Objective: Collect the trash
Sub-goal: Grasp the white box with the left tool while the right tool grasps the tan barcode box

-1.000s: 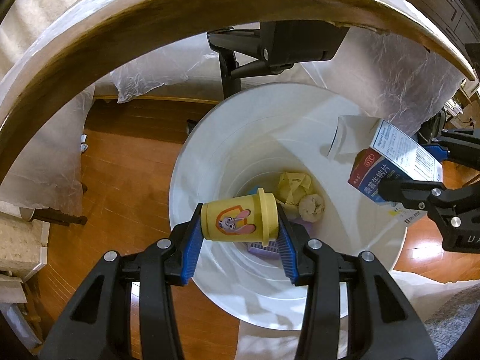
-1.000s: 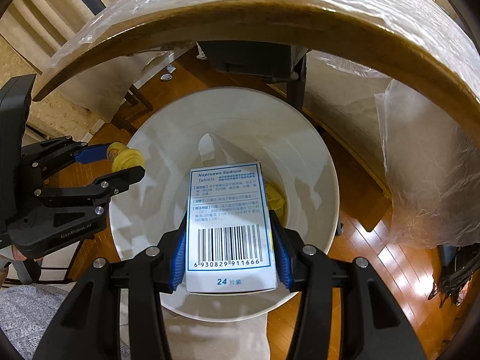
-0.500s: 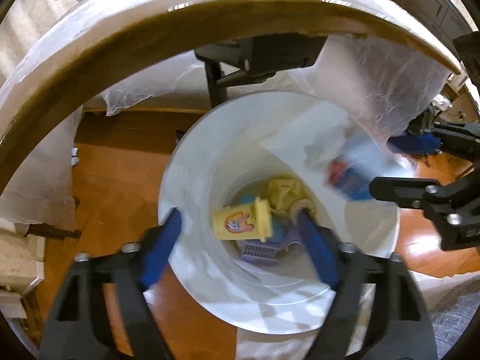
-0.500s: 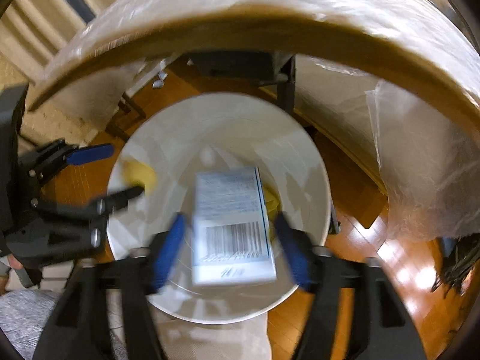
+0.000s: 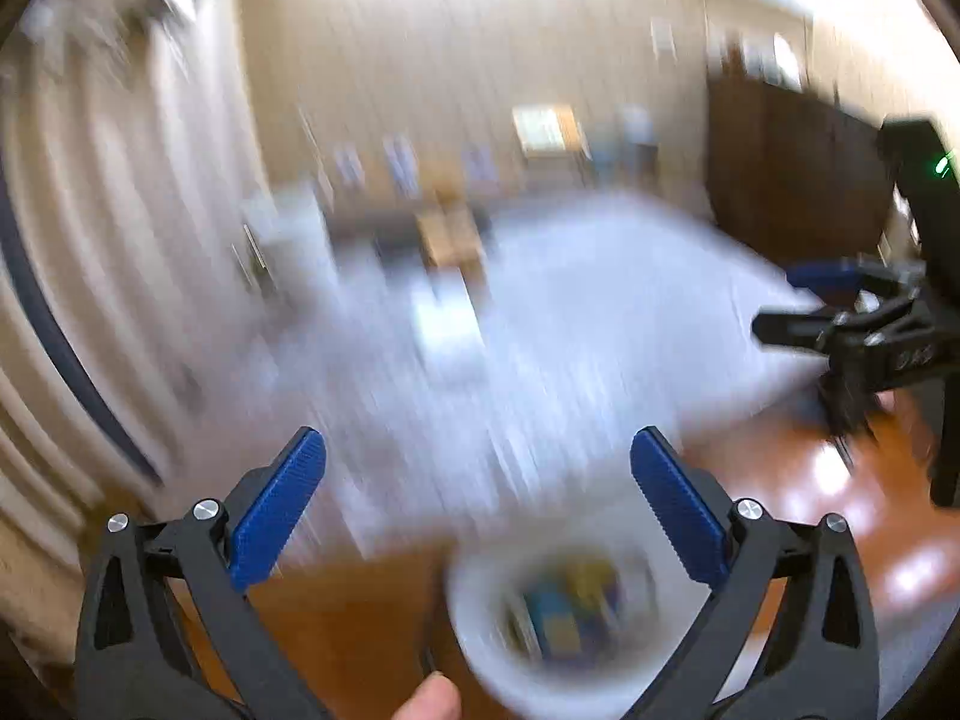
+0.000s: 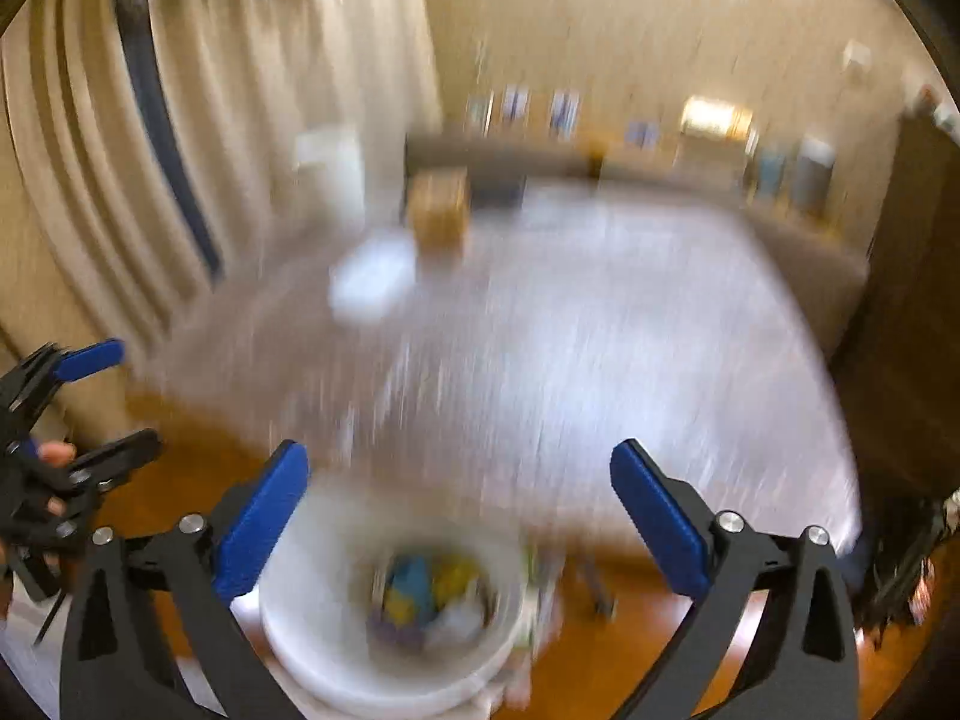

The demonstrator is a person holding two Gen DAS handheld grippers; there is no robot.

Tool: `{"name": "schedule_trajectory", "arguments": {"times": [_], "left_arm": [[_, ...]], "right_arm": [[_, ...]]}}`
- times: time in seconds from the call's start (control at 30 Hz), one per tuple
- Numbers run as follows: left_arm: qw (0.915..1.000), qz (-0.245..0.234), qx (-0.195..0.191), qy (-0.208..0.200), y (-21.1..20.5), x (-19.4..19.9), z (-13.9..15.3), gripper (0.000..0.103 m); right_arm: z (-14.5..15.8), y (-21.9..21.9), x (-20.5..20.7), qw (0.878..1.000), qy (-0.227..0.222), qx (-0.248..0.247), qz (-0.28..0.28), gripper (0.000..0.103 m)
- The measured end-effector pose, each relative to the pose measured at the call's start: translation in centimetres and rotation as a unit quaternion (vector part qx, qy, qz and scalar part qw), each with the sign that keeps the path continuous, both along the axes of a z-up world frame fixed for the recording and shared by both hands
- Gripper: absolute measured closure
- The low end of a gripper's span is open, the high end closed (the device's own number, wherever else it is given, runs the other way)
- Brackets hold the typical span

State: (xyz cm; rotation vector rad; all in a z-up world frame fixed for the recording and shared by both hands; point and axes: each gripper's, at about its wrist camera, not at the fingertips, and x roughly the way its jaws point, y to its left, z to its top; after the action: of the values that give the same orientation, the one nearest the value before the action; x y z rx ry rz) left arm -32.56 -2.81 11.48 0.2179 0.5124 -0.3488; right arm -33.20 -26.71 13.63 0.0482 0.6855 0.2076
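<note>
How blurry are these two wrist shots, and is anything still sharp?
Left wrist view: heavy motion blur over the room, the table and the white bin; only the left gripper, jaws opening and empty, is crisp. Right wrist view: the same smear, right gripper sharp, glare on the wooden floor.

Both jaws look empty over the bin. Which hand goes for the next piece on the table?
No clear edge. Left gripper and right gripper are both opening, with nothing between the pads, side by side above the white bin. The covered table is too blurred to pick out any trash.
</note>
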Motion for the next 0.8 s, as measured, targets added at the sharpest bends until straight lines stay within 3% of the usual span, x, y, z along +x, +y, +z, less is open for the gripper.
{"name": "schedule_trajectory", "arguments": {"times": [0.03,0.07,0.13,0.23,0.27,0.4,0.53,0.8], "left_arm": [[0.9997,0.011,-0.008,-0.020,-0.1,0.9,0.2,0.001],[0.9996,0.025,-0.007,-0.013,-0.3,2.2,0.0,0.001],[0.9981,0.028,0.012,0.054,-1.2,5.8,-1.4,0.001],[0.9889,0.034,-0.041,0.138,-1.3,10.6,-3.8,0.001],[0.9877,0.033,-0.048,0.145,-1.5,11.4,-4.3,0.001],[0.9893,0.044,-0.007,0.139,-2.5,14.2,-5.9,0.001],[0.9876,0.050,-0.006,0.149,-2.8,16.1,-7.1,0.001],[0.9846,0.064,-0.006,0.163,-2.8,19.4,-8.3,0.001]], "right_arm": [[0.6,0.0,1.0,1.000,-0.016,0.003,-0.006,0.004],[0.9,0.1,2.3,1.000,-0.021,0.006,-0.011,0.004],[1.0,0.3,6.0,1.000,-0.019,0.016,-0.002,0.004],[0.0,1.5,12.0,1.000,0.008,0.016,0.010,0.004],[-0.5,2.0,14.0,1.000,0.017,0.010,0.014,0.004],[-2.4,4.1,19.9,0.999,0.042,-0.007,0.024,0.004],[-5.1,5.9,25.7,0.996,0.080,-0.008,0.027,0.004],[-9.3,8.7,31.6,0.991,0.126,-0.029,0.027,0.004]]}}
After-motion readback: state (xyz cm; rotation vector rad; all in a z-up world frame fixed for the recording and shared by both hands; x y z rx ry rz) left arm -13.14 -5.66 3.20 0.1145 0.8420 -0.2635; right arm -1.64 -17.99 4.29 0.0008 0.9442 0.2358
